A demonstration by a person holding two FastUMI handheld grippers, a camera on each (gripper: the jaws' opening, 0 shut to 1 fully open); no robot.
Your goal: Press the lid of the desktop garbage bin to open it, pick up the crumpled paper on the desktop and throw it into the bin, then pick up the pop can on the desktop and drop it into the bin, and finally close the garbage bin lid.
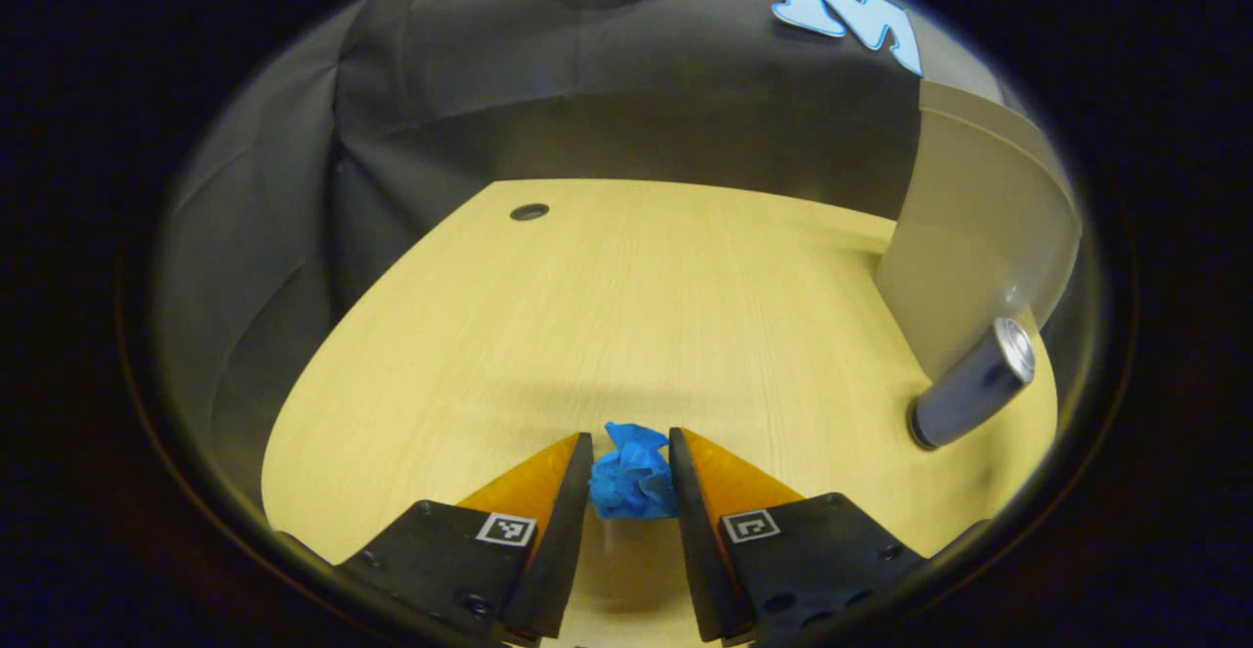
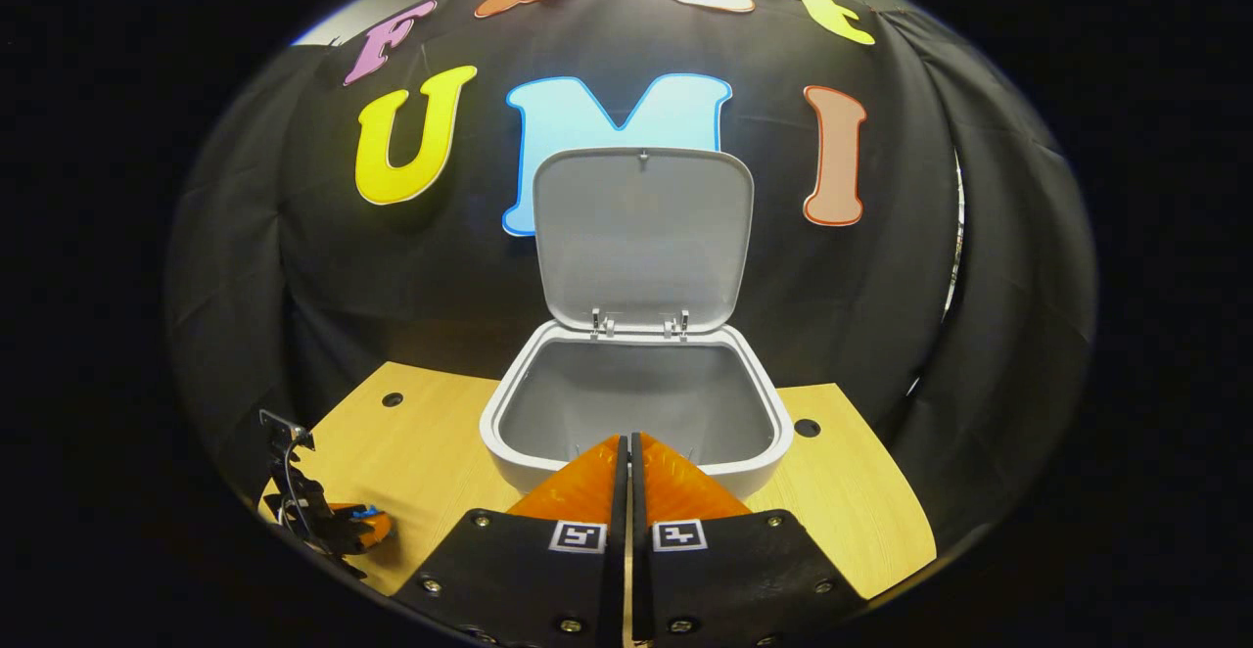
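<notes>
Desk (image 1: 636, 286): bin (image 2: 636, 413) w/ lid (image 2: 644, 237) up, so opening done. Can (image 1: 971, 386) lies on its side nr bin, untouched. Left gripper (image 1: 631, 452) fingers clamp paper (image 1: 633, 477), at desk level. Right gripper (image 2: 626, 452) fingers clenched, empty. Left: both drops, lid close.

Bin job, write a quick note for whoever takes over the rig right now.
Left gripper: shut on the paper, low over the desk.
Right gripper: shut, empty, in front of the bin.
Bin: lid up, nothing visible inside.
Can: on the desk beside the bin, to the left gripper's right.
Done: lid opened, paper gripped.
Left: drop paper in the bin, then the can, then close the lid.
</notes>
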